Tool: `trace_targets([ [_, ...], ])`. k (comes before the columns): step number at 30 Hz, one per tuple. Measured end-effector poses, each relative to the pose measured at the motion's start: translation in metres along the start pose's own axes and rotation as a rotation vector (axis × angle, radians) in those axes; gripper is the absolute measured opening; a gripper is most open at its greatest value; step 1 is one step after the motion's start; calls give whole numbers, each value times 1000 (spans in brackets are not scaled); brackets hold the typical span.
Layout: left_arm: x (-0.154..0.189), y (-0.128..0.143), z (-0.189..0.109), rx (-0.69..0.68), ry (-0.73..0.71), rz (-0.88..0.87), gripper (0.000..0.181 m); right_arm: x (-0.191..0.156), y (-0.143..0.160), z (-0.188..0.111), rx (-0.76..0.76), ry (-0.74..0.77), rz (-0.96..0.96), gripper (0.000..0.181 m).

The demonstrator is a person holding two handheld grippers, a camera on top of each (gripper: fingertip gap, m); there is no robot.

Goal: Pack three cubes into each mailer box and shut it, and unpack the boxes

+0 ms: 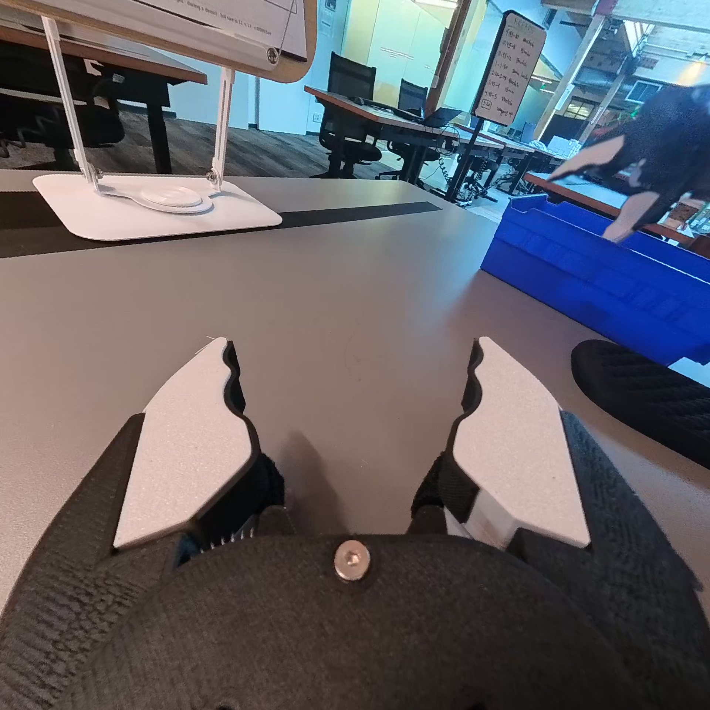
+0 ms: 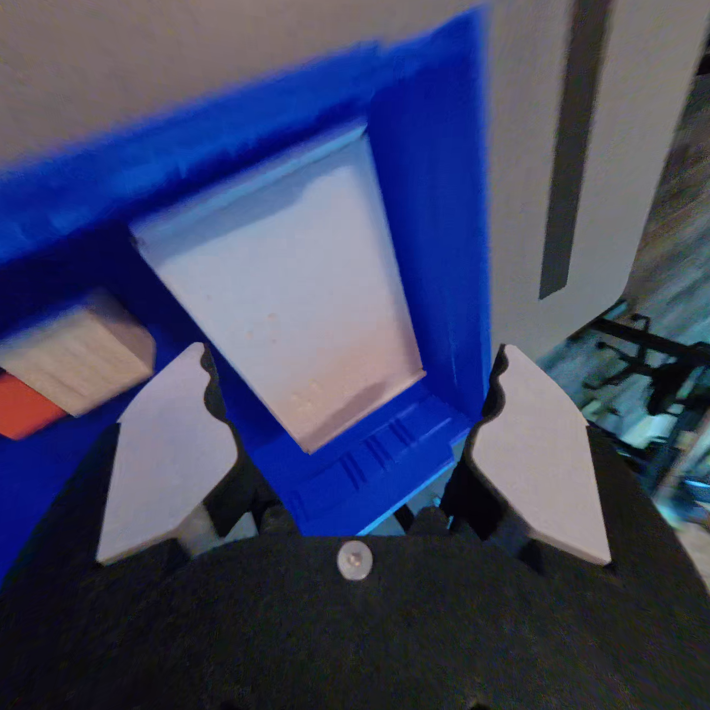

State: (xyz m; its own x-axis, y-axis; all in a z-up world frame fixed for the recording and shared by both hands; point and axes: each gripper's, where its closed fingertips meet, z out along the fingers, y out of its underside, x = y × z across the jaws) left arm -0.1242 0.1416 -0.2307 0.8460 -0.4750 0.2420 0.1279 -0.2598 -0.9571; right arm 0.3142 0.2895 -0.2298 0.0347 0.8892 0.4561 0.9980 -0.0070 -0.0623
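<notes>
- Left hand-held gripper (image 1: pixel 351 345): jaws wide apart, nothing between them, low over bare grey bench (image 1: pixel 326 292). Well clear of the blue bin (image 1: pixel 599 276) at its right.
- Right hand-held gripper (image 2: pixel 353 347): jaws spread, empty, above the blue bin's corner, aimed down at a flat white mailer box (image 2: pixel 284 292) lying in the bin.
- Beside that box, at the left of the right wrist view: a white cube (image 2: pixel 77 353) touching a red cube (image 2: pixel 23 403), both inside the bin.
- The right wrist view is smeared; the box's lid seam is unreadable, so I cannot tell shut from ajar.
- Risk: the box sits just beside the bin wall (image 2: pixel 445 238); one finger may strike the wall or rim and miss the grasp.
- Risk: the box looks wider than the jaw gap; pinching a flap could tip it or bend the card.
- Risk: a sweeping descent may knock the white cube.
</notes>
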Motion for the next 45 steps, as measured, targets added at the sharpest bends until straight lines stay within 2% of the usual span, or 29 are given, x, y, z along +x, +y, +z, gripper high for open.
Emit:
trace_targets([
  [2,-1,0,0,-1,-2,-3,112,14,-33,-22,209,45,226,135],
  [3,-1,0,0,-2,-3,-6,112,19,-59,-41,367,42,346,137],
  [5,-2,0,1,-5,-6,-11,112,30,-118,-98,783,21,632,137],
  [6,-2,0,1,-6,-7,-14,112,35,-142,-131,981,-12,825,122],
  [7,-2,1,1,-7,-8,-15,112,33,-164,-158,1112,-99,1002,112],
  [8,-3,0,1,-6,-11,-14,112,19,-189,-179,1159,-241,1083,106],
  [10,-2,1,1,-8,-15,-5,111,-25,-246,-210,1094,-470,1030,94],
  [13,-1,1,2,-14,-16,10,111,-98,-332,-252,947,-554,770,100],
  [15,-1,1,2,-15,-13,10,111,-163,-389,-282,852,-577,550,104],
  [17,-2,1,2,-11,-14,0,111,-233,-436,-307,761,-560,315,123],
  [19,-3,0,1,-3,-13,-6,111,-293,-473,-322,695,-472,94,137],
  [21,-2,0,1,-2,-9,-2,111,-341,-501,-331,665,-421,-54,138],
  [24,1,0,1,-1,-5,26,111,-392,-521,-347,646,-388,-218,142],
  [26,6,-1,1,5,4,69,111,-400,-532,-351,654,-318,-283,145],
  [29,10,-4,-1,9,0,166,111,-413,-542,-355,602,-336,-284,147],
  [31,12,-9,-3,0,-16,222,111,-416,-548,-365,638,-273,-335,147],
  [33,18,-19,-8,-6,-22,251,111,-418,-551,-375,651,-288,-338,147],
  [35,24,-35,-18,-6,-33,265,111,-398,-560,-379,686,-251,-323,147],
  [39,29,-63,-51,-55,-74,241,109,-317,-563,-361,674,-251,-154,144],
  [42,19,-78,-87,-112,-142,236,105,-253,-540,-334,643,-261,-16,138],
  [45,3,-90,-131,-162,-221,237,105,-206,-498,-305,630,-299,93,134],
])
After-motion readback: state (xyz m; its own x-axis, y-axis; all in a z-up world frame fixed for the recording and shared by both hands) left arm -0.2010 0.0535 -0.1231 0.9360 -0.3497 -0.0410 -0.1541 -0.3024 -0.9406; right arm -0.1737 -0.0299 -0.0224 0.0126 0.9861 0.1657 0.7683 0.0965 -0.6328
